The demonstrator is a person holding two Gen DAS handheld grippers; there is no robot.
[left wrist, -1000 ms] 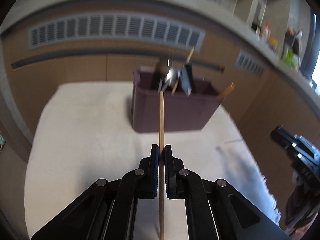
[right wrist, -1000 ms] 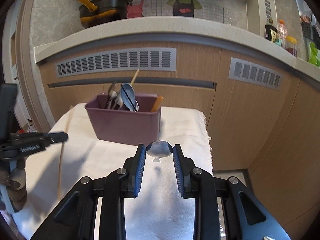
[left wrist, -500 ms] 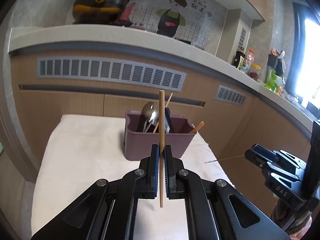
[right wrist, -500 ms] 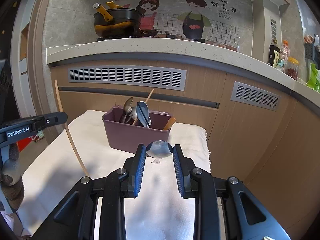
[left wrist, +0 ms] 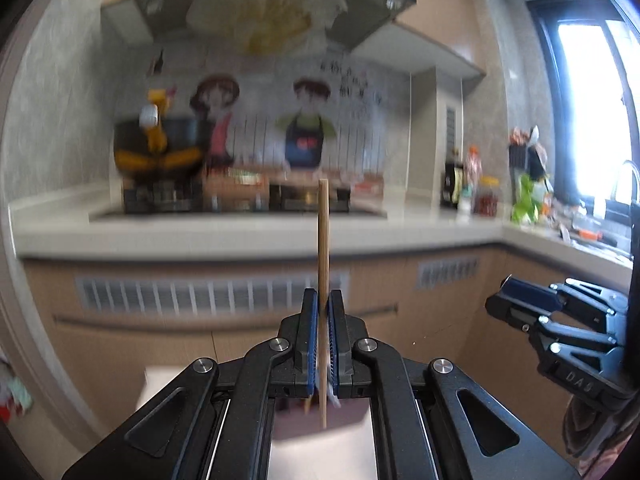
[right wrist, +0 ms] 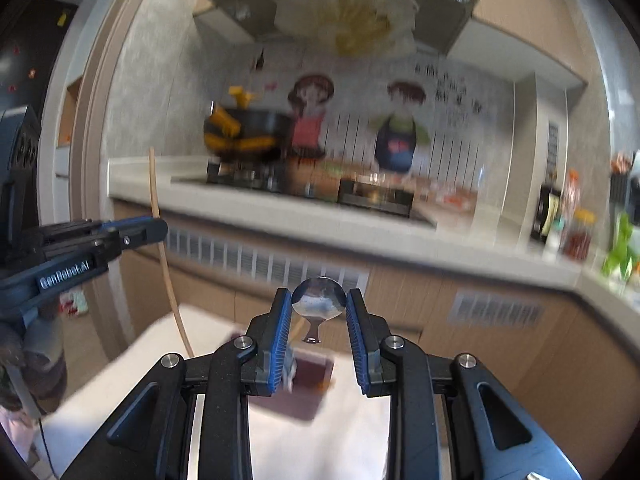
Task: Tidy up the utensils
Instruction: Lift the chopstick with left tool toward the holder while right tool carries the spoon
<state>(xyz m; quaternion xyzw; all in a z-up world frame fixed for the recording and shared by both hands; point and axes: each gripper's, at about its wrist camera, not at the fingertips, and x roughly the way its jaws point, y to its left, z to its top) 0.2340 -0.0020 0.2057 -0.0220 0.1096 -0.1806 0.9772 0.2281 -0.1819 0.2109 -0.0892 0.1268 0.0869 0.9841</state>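
Two grippers fill our views, both raised above a table covered in a white cloth (right wrist: 132, 364). Behind it runs the kitchen counter (left wrist: 240, 236), with a black and yellow pot (right wrist: 248, 132) near its left end and bottles (left wrist: 464, 188) toward its right corner. Down on the cloth we see the purple utensil bin (right wrist: 308, 380), blurred and partly hidden between our right fingers; its contents are too blurred to name. Our left gripper (left wrist: 323, 312) has its jaws nearly closed on a wooden chopstick (left wrist: 323, 236), which stands upright, its top rising in front of the counter edge and its lower end hanging over the bin. Our right gripper (right wrist: 319, 312) holds a metal spoon (right wrist: 318, 302), bowl up, jaws narrowed against the bowl's two sides.
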